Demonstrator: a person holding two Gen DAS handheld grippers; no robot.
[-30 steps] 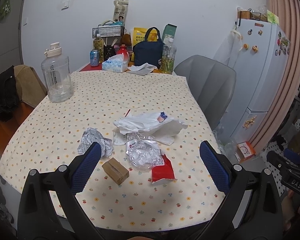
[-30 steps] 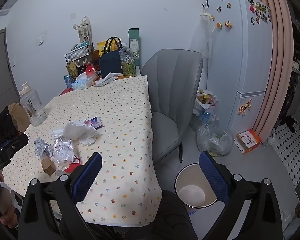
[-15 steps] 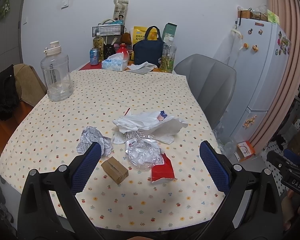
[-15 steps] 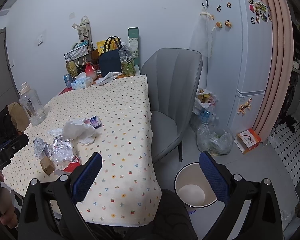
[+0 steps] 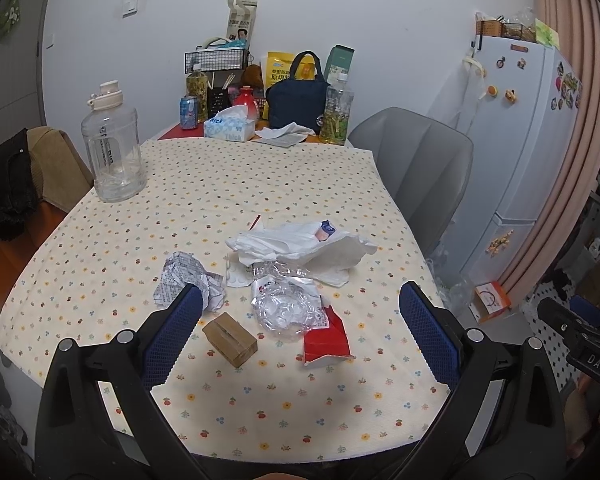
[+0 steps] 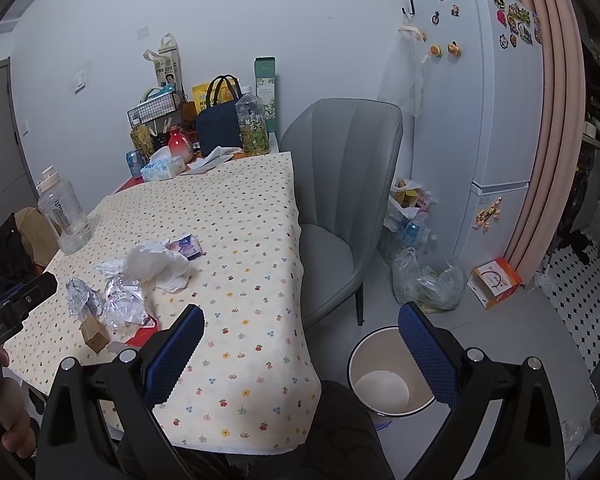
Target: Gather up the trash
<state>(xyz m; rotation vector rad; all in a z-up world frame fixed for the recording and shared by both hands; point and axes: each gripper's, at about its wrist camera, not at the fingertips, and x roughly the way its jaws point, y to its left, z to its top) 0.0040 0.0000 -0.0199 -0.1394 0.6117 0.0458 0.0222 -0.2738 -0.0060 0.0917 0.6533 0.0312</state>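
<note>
Left wrist view shows the left tool (image 5: 300,320) spread wide and holding nothing, above the near edge of the surface (image 5: 100,248), where the trash lies clustered: a paper ball (image 5: 188,280), a small box (image 5: 230,338), crinkled clear plastic (image 5: 286,310) resting on a red wrapper (image 5: 326,340), and a white bag (image 5: 300,242) behind them. The right tool (image 6: 300,340) is equally wide and empty, over the surface's corner with the bin (image 6: 388,372) on the floor below it.

Judging from the layout, the pieces touch or overlap, so closing on the plastic could drag the wrapper along or knock the box away. The thin bag may slip or trail out of a pinch. The bin sits well off the surface, so a loose grip could drop things on the floor.

What the bag covers cannot be seen, and the bin's near rim is cut off by the right tool's finger and a dark shape in front.
</note>
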